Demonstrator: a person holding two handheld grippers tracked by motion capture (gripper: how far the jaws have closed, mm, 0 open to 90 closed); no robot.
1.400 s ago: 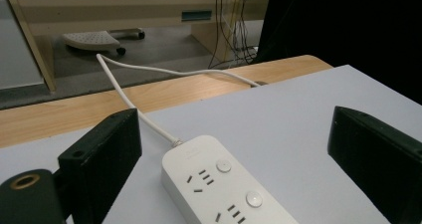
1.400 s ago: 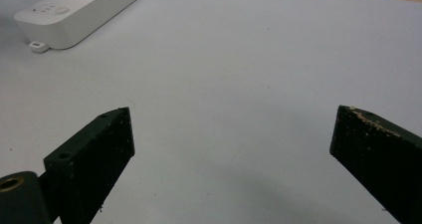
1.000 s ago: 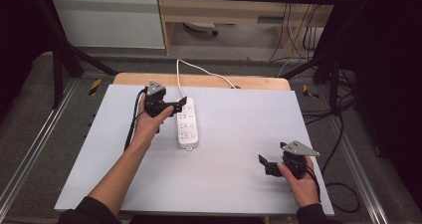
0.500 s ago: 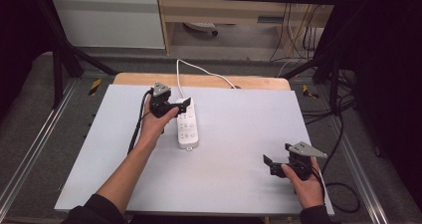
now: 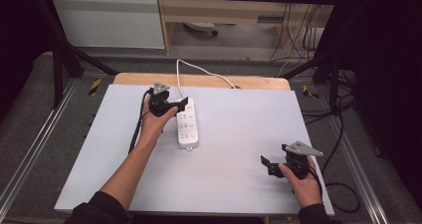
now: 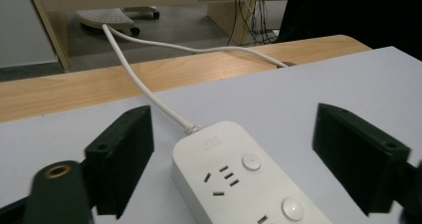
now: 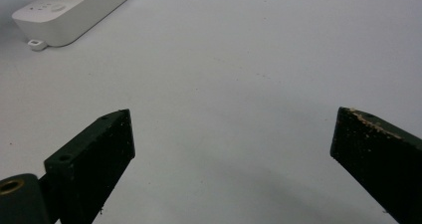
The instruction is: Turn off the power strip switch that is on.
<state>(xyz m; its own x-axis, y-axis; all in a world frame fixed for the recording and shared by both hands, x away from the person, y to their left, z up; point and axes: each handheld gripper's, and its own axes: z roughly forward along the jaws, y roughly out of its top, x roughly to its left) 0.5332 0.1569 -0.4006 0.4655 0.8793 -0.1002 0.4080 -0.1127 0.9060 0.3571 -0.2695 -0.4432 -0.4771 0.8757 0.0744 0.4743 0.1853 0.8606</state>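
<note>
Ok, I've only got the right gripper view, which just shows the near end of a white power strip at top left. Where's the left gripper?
Observer: The left gripper is at the far end of the power strip, where the cord comes out.
Operator: Is it gripping it?
Observer: No. Its jaws have just been closing with that end between them, but neither jaw touches it.
Operator: Where does the cord go?
Observer: The white cord runs off the far edge of the table and down towards the floor.
</note>
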